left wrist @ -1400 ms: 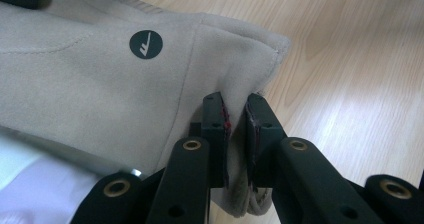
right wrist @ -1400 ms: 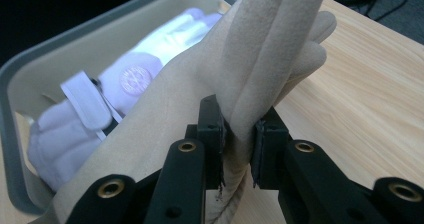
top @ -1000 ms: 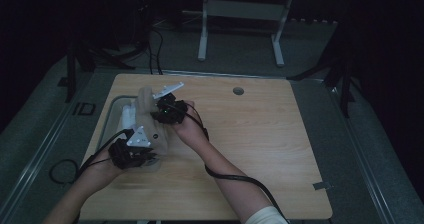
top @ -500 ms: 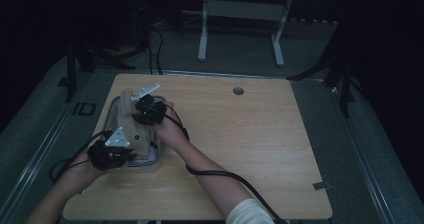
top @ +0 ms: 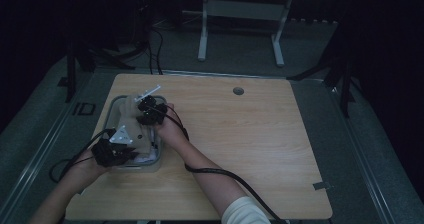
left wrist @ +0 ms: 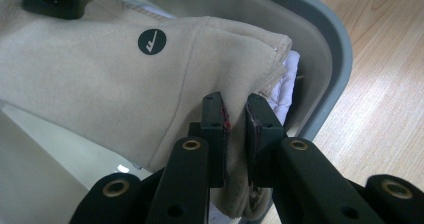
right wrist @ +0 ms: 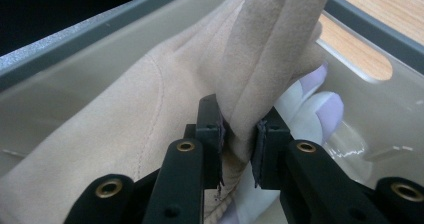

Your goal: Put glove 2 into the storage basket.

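At the left of the frame, a grey tub (top: 111, 115) holds a beige garment (left wrist: 100, 84) over white cloth (right wrist: 320, 109); the left hand-held gripper (left wrist: 234, 115) and right hand-held gripper (right wrist: 239, 129) each pinch the garment.

You're working in what looks like a lab or test room: a bare wooden tabletop (top: 260, 149) on grey carpet (top: 380, 149), cables (top: 155, 49) trailing behind its far edge, a metal stand (top: 240, 29), dim surroundings.

Matt beige suede-like cloth (left wrist: 100, 79) in a glossy grey plastic bin (left wrist: 334, 54) on smooth pale wood table (top: 250, 134).
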The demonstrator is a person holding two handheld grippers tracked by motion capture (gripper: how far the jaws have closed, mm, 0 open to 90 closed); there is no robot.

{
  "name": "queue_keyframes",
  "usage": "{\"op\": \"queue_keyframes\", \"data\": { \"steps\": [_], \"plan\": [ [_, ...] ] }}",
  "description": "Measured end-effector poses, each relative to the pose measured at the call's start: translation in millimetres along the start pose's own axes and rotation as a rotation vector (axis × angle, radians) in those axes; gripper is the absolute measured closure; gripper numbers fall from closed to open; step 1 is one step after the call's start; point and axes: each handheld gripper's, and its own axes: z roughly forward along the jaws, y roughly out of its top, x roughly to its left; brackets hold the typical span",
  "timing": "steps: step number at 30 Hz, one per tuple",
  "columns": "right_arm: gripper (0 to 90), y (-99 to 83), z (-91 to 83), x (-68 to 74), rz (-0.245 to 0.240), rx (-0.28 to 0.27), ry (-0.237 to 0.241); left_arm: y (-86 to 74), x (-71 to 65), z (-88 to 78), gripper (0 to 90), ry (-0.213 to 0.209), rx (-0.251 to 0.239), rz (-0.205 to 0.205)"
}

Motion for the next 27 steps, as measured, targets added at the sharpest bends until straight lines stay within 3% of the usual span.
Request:
{"op": "queue_keyframes", "data": {
  "steps": [6,10,13,18,21,23,25,26,27],
  "plan": [
    [72.8,-2.4,2.7,-5.4,0.021,0.018,0.02,-2.2,2.3,8.3,80.1,-0.02,0.006,-0.023],
    [60.2,0.0,-3.9,-3.6,-0.003,0.003,0.002,-3.0,4.1,6.0,77.0,-0.042,-0.002,-0.046],
    [46.5,1.5,-10.9,-5.9,-0.002,-0.013,-0.005,-2.6,3.8,2.1,62.5,-0.056,-0.028,-0.061],
    [29.3,2.9,-26.6,-9.1,-0.006,-0.035,0.012,0.8,4.2,-10.2,36.4,-0.033,-0.109,-0.123],
    [17.7,1.8,-36.9,-11.6,-0.013,-0.052,0.038,5.0,2.1,-15.9,16.9,-0.026,-0.141,-0.122],
    [17.6,0.1,-44.2,-13.3,-0.005,-0.07,0.048,8.3,0.0,-17.9,14.8,-0.02,-0.185,-0.139],
    [15.7,-2.4,-50.5,-13.6,-0.022,-0.073,0.046,10.7,-1.7,-19.5,14.6,-0.043,-0.248,-0.157],
    [15.7,-2.4,-50.5,-13.6,-0.022,-0.073,0.046,10.7,-1.7,-19.5,14.4,-0.043,-0.248,-0.157],
    [15.5,-3.6,-52.9,-13.4,-0.025,-0.073,0.042,13.9,-4.8,-20.6,14.4,-0.05,-0.301,-0.17]
  ]
}}
